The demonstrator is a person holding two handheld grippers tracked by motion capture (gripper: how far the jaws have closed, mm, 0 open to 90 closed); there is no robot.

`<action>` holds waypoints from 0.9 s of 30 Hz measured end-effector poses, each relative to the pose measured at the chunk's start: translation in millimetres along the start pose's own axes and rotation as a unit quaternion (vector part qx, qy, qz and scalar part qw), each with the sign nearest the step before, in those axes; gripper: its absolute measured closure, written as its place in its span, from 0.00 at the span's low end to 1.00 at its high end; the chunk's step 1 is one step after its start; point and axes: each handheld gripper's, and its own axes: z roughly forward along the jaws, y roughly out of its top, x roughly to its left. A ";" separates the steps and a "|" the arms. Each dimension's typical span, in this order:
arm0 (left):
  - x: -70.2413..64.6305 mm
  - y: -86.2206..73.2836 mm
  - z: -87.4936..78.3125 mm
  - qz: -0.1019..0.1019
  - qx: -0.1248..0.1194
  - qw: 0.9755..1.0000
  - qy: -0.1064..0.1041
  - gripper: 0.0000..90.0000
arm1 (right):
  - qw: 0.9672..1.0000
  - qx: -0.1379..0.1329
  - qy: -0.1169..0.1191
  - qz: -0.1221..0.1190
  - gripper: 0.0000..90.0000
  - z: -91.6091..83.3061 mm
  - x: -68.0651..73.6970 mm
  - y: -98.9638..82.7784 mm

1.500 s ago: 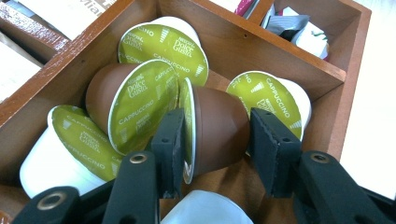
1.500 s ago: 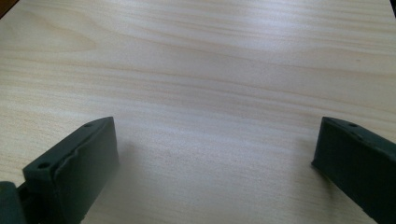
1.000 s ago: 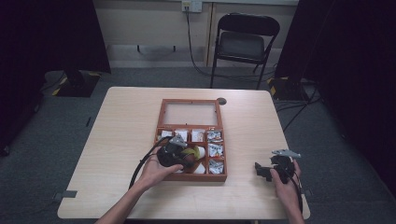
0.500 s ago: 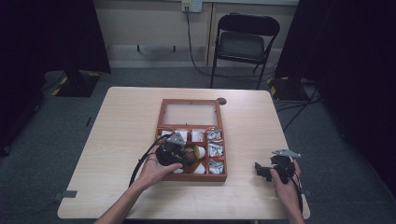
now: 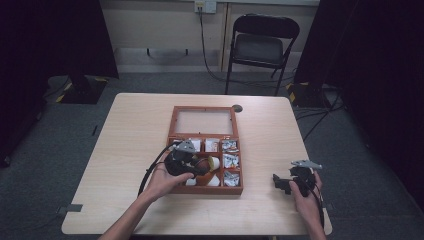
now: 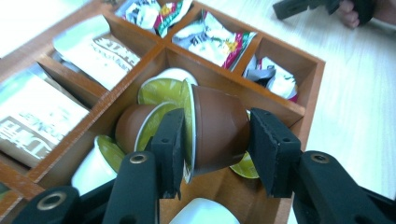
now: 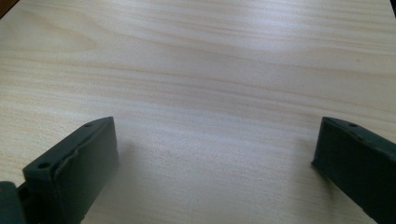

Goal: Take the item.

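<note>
A wooden compartment box (image 5: pixel 172 131) lies open mid-table, its glass lid (image 5: pixel 203 121) laid back. My left gripper (image 6: pixel 218 123) is shut on a brown coffee capsule (image 6: pixel 219 135) with a green lid. It holds the capsule tilted just above the box's near compartment, where several more capsules (image 6: pixel 159 91) lie. From the high view the same gripper (image 5: pixel 200 167) reaches over the box's front left part. My right gripper (image 5: pixel 279 184) rests near the table's front right corner, jaws wide open. Its fingers (image 7: pixel 79 158) frame bare wood.
Tea-bag packets (image 6: pixel 212 37) fill the box's other compartments (image 5: pixel 230 160). A small dark disc (image 5: pixel 237 108) sits on the table (image 5: pixel 125 150) behind the box. A folding chair (image 5: pixel 262 47) stands beyond the far edge. Bare tabletop stretches left and right of the box.
</note>
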 end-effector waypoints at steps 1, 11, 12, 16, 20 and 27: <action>-0.3 0.9 -1.9 0.000 -0.005 1.000 0.000 0.63 | 1.000 0.000 0.000 0.000 0.00 0.0 0.0 0.0; 3.6 2.7 -16.0 -0.003 -0.025 1.000 0.001 0.63 | 1.000 0.000 0.000 0.000 0.00 0.0 0.0 0.0; 3.9 2.7 -16.6 -0.004 -0.026 1.000 0.002 0.63 | 1.000 0.000 0.000 0.000 0.00 0.0 0.0 0.0; 4.4 4.0 -19.3 -0.001 -0.028 1.000 0.003 0.63 | 1.000 0.000 0.000 0.000 0.00 0.0 0.0 0.0; 5.0 7.4 -27.5 0.003 -0.037 0.999 0.002 0.63 | 1.000 0.000 0.000 0.000 0.00 0.0 0.0 0.0; 8.1 8.9 -40.2 0.006 -0.051 0.999 0.005 0.63 | 1.000 0.000 0.000 0.000 0.00 -0.1 0.1 -0.1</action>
